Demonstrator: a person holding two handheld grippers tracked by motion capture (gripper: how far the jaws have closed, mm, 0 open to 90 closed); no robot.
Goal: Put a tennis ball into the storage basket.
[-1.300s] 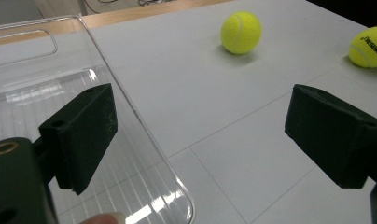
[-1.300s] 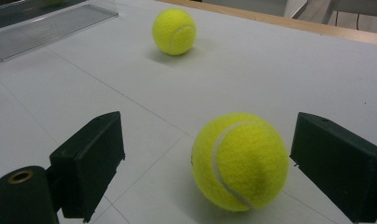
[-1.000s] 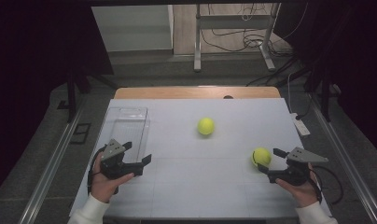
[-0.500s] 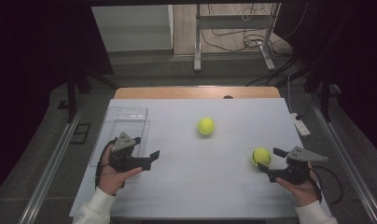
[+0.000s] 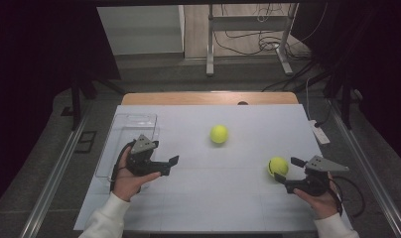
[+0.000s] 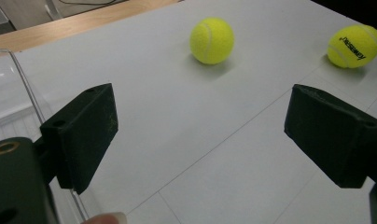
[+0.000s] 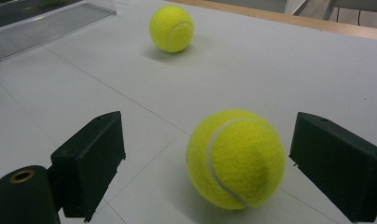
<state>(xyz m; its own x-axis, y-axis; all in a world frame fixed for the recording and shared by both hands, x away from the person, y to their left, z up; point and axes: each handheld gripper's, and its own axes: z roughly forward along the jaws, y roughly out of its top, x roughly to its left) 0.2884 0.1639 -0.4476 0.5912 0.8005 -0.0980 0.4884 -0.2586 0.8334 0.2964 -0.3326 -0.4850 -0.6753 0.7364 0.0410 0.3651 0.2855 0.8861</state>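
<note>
Far left: a clear plastic bin (image 5: pixel 120 144) is sitting at the table's left edge, just beside and partly behind my left claw (image 5: pixel 169 164). I am holding that claw in my left hand (image 5: pixel 128 174) over the white tabletop (image 5: pixel 213 193), jaws spread wide, nothing between them. In the left gripper view the bin's clear wall is running just outside the left jaw.

Ahead of this claw and well apart from it, the middle tennis ball (image 5: pixel 219 134) is lying alone on the bare surface; in the left gripper view it is showing above the gap between the jaws.

Rightward: the second tennis ball (image 5: pixel 278 166), printed lettering on it in the left gripper view, is resting at the mouth of my right claw (image 5: pixel 283 171). I am gripping that claw in my right hand (image 5: pixel 321 198). Its jaws are standing spread, the ball sitting between them, nearer the right jaw, with a gap showing on both sides. Not pinching yet.
</note>
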